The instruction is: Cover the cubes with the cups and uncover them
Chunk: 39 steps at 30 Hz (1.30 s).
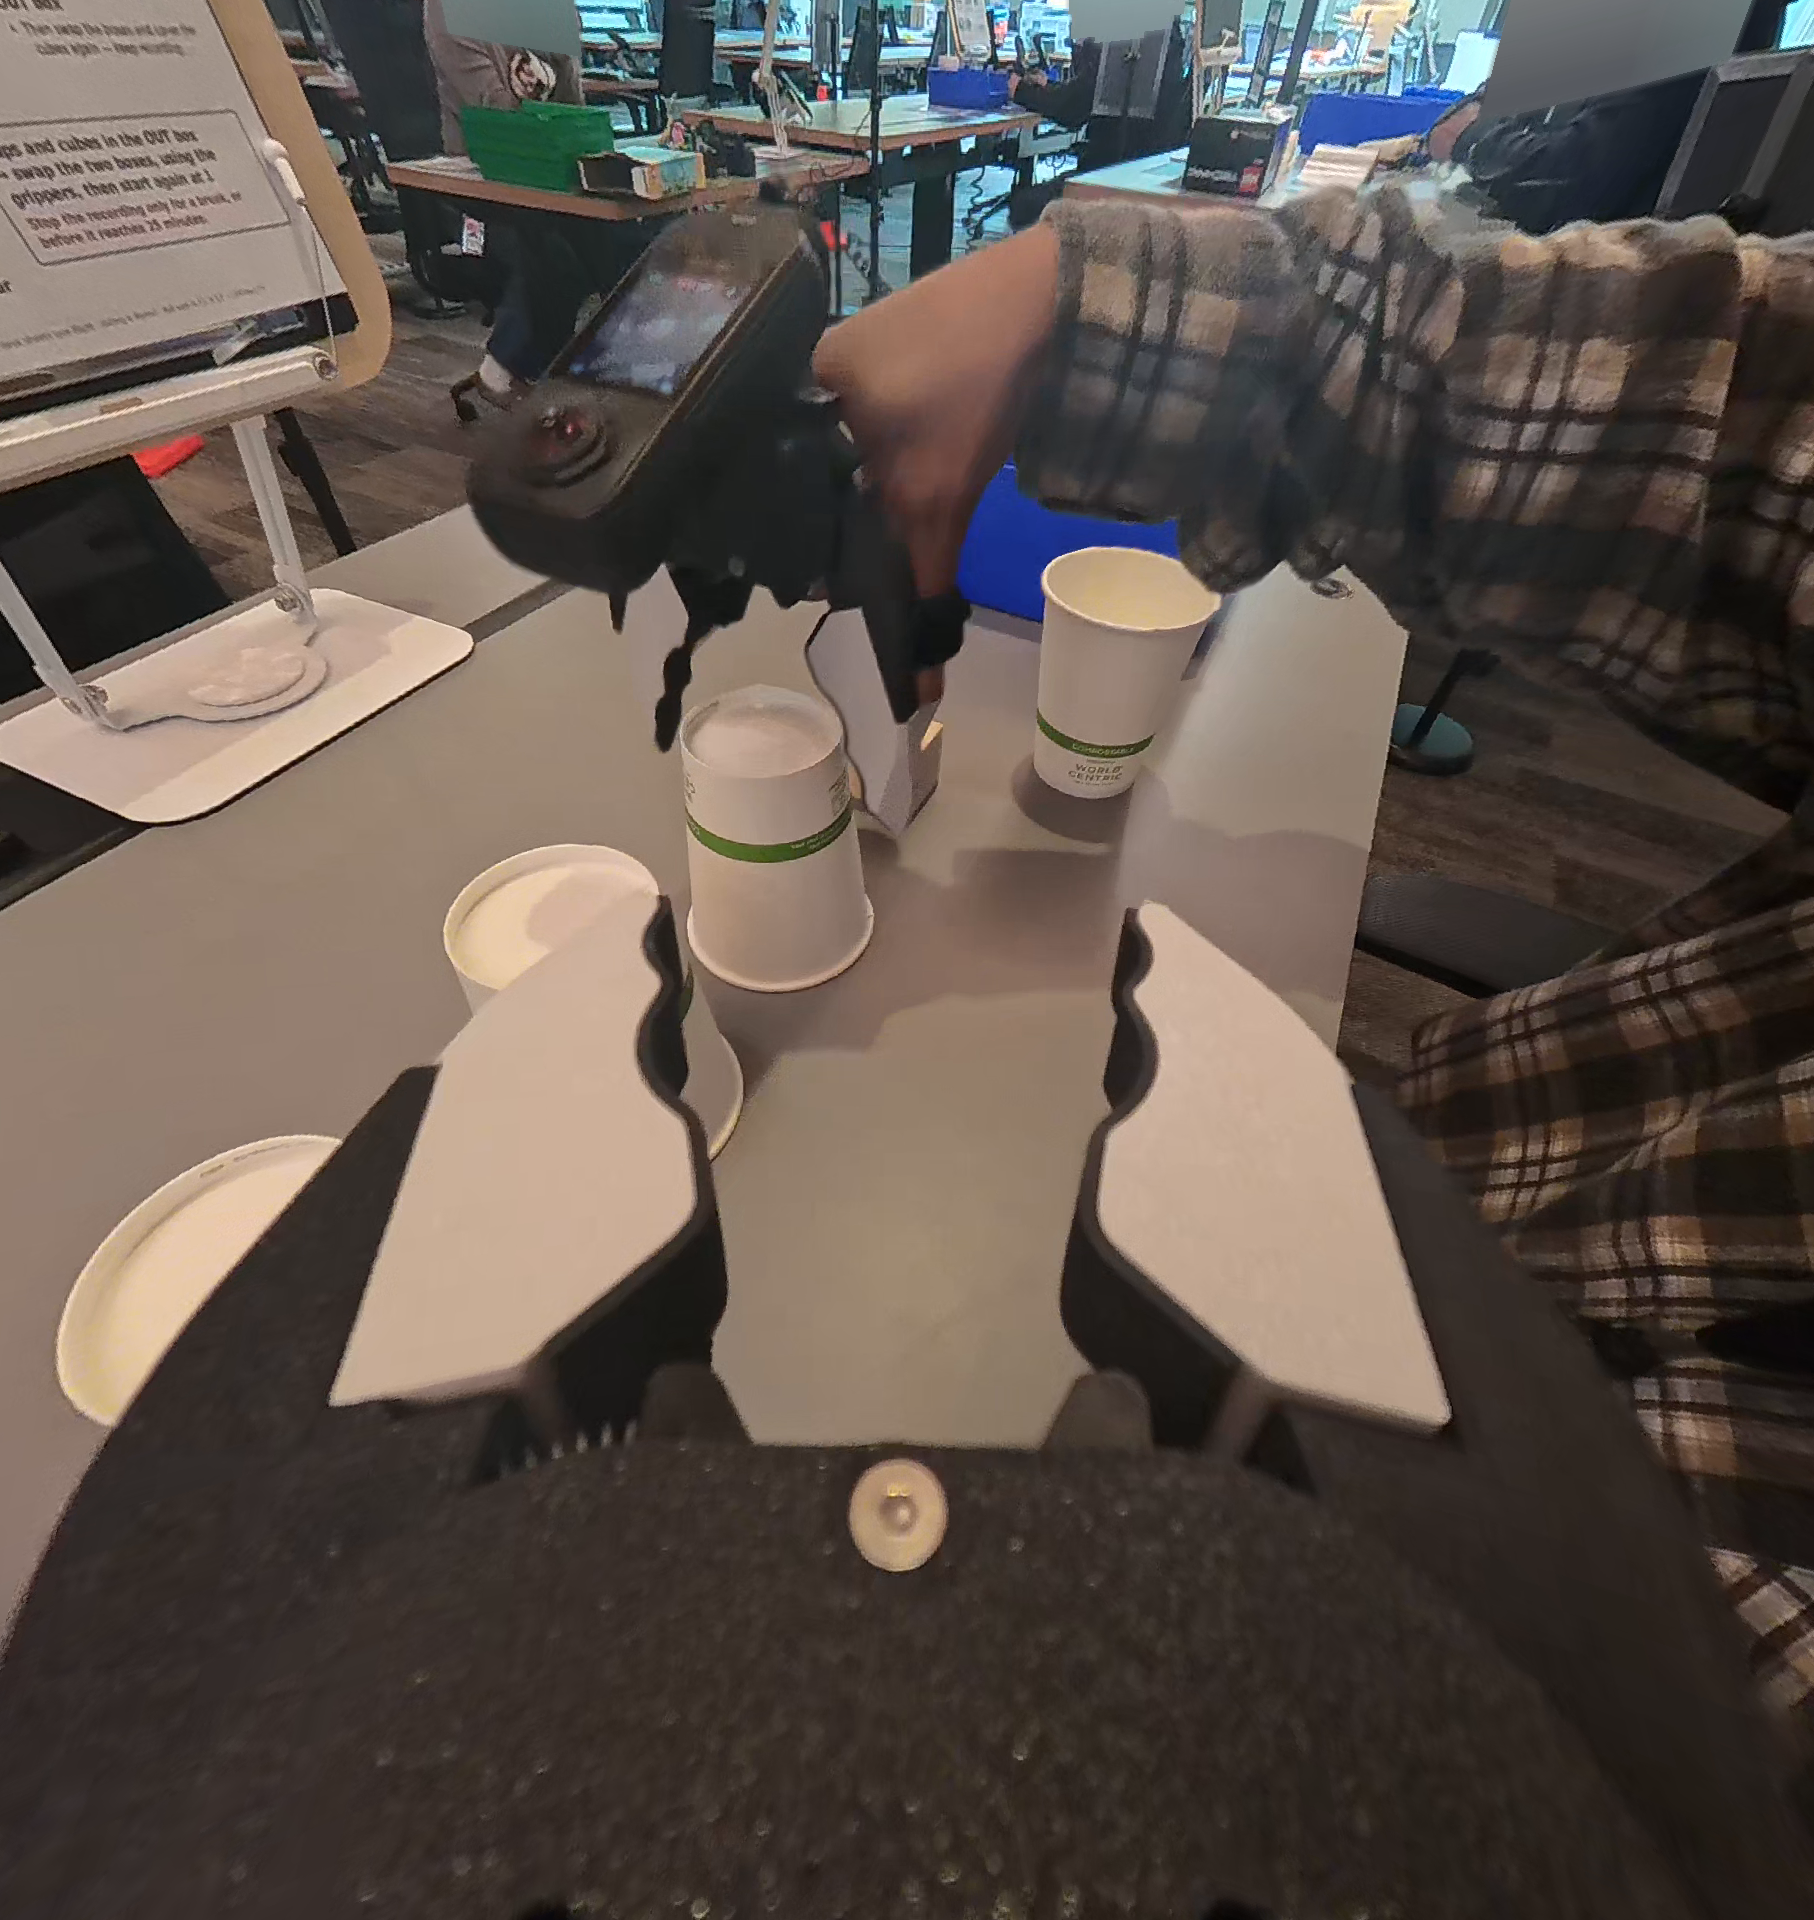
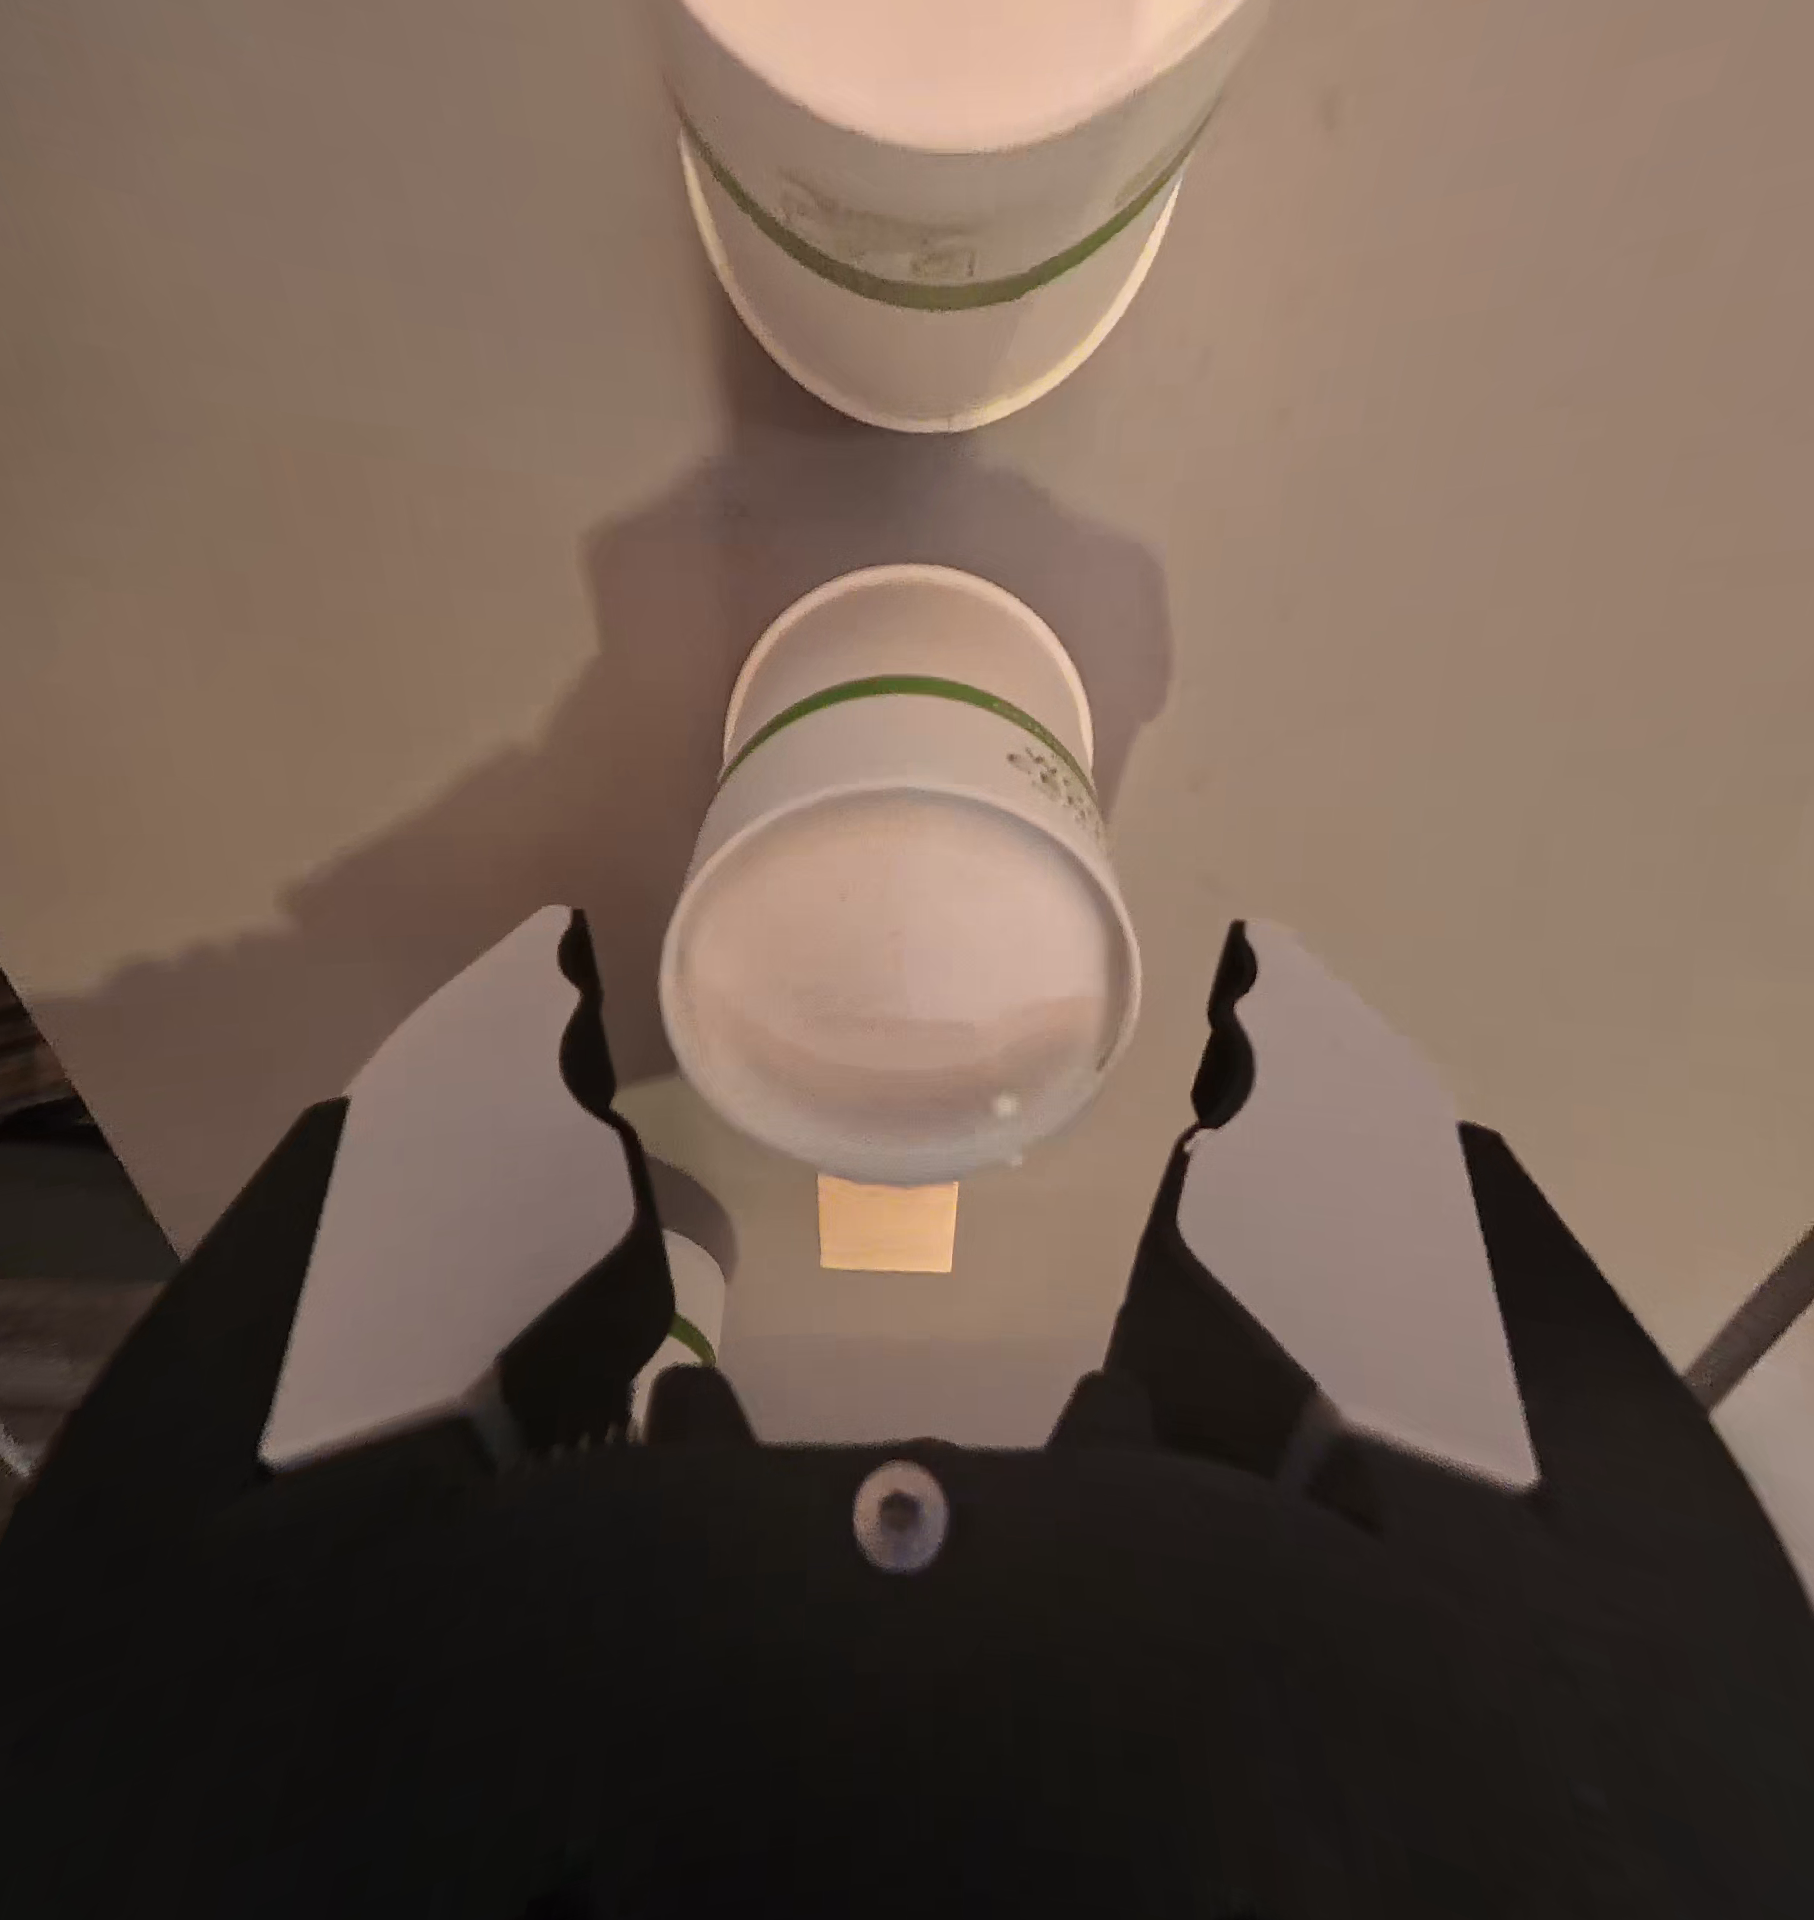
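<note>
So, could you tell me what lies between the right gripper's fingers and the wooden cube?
Nothing: in the right wrist view only bare grey table shows between the open right gripper and the wooden cube.

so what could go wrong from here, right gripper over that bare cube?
1. The right gripper hangs open above the wooden cube, with the inverted cup right beside it. Coming down, a finger may clip that cup and knock it over.
2. The upright cup stands close to the table edge; a nudge from the sleeve could send it off.
3. The left gripper is open beside another inverted cup and could bump it.
</note>
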Each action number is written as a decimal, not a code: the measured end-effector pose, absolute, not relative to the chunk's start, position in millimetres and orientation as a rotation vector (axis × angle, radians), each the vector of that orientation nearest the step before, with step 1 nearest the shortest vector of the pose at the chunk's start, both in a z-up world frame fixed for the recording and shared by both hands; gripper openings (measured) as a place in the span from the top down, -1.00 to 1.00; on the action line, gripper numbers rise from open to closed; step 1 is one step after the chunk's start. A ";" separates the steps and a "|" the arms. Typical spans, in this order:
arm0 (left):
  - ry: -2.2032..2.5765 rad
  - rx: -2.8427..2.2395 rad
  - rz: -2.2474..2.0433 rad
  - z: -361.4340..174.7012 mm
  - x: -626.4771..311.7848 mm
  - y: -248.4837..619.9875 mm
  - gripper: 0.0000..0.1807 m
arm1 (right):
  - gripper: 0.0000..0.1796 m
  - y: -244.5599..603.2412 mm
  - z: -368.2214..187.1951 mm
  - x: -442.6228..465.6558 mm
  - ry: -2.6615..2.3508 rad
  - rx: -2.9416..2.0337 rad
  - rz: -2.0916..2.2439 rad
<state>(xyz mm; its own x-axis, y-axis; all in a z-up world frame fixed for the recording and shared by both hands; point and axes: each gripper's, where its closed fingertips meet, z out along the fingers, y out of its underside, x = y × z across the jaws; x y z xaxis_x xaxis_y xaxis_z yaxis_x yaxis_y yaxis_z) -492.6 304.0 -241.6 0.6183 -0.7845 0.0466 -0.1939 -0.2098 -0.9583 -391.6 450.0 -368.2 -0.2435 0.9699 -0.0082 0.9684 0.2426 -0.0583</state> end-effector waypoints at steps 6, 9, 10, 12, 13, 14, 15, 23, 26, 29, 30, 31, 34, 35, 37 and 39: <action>0.772 -1.708 -0.715 -237.4 -491.7 305.3 0.13 | 0.02 446.2 -365.5 -394.0 -2.430 -1.989 0.140; 0.719 -1.688 -0.737 -233.6 -495.2 309.4 0.13 | 0.02 446.9 -342.9 -393.0 -2.365 -1.983 0.179; 0.695 -1.679 -0.754 -231.8 -496.5 310.9 0.13 | 0.02 446.7 -333.4 -391.2 -2.343 -1.977 0.186; 0.645 -1.657 -0.800 -228.0 -498.8 313.8 0.13 | 0.02 446.0 -311.2 -387.0 -2.282 -1.951 0.202; 0.619 -1.645 -0.827 -226.2 -499.8 315.1 0.14 | 0.02 445.1 -298.7 -385.6 -2.238 -1.932 0.224; 0.595 -1.635 -0.858 -225.2 -500.6 316.2 0.14 | 0.02 443.3 -285.3 -384.9 -2.179 -1.907 0.259; 0.575 -1.625 -0.891 -224.2 -501.0 317.0 0.15 | 0.02 440.8 -271.5 -384.9 -2.107 -1.874 0.303; 0.463 -1.559 -1.204 -219.2 -480.7 324.5 0.19 | 0.02 391.4 -200.9 -385.6 -1.289 -1.421 0.814; 0.482 -1.550 -1.258 -215.5 -463.1 325.0 0.20 | 0.02 369.3 -207.5 -386.1 -1.151 -1.328 0.935; 0.533 -1.557 -1.271 -211.3 -446.6 322.1 0.22 | 0.02 353.7 -215.5 -388.6 -1.110 -1.275 1.002; 0.552 -1.560 -1.263 -210.1 -442.0 321.2 0.23 | 0.02 349.9 -217.2 -389.3 -1.108 -1.260 1.019; 0.572 -1.562 -1.258 -208.9 -437.7 320.0 0.25 | 0.02 347.7 -219.1 -389.9 -1.103 -1.254 1.032; 0.620 -1.573 -1.241 -207.8 -426.6 316.8 0.33 | 0.02 340.7 -221.4 -392.6 -1.099 -1.227 1.081; 0.635 -1.578 -1.235 -208.3 -423.5 315.9 0.37 | 0.02 339.2 -221.3 -393.6 -1.095 -1.218 1.087; 0.677 -1.582 -1.232 -209.2 -416.8 313.0 0.51 | 0.02 333.7 -222.0 -397.1 -1.119 -1.197 1.091; 0.730 -1.576 -1.224 -208.4 -413.4 309.1 0.76 | 0.02 328.5 -224.0 -399.7 -1.164 -1.179 1.079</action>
<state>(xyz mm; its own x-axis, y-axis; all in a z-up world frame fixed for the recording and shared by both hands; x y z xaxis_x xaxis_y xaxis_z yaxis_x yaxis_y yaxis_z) -413.4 309.1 -208.4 0.3132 -0.8788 0.3600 0.1015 -0.3460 -0.9327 -399.7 328.5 -224.0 0.1008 0.9911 0.0865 -0.0117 0.0882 -0.9960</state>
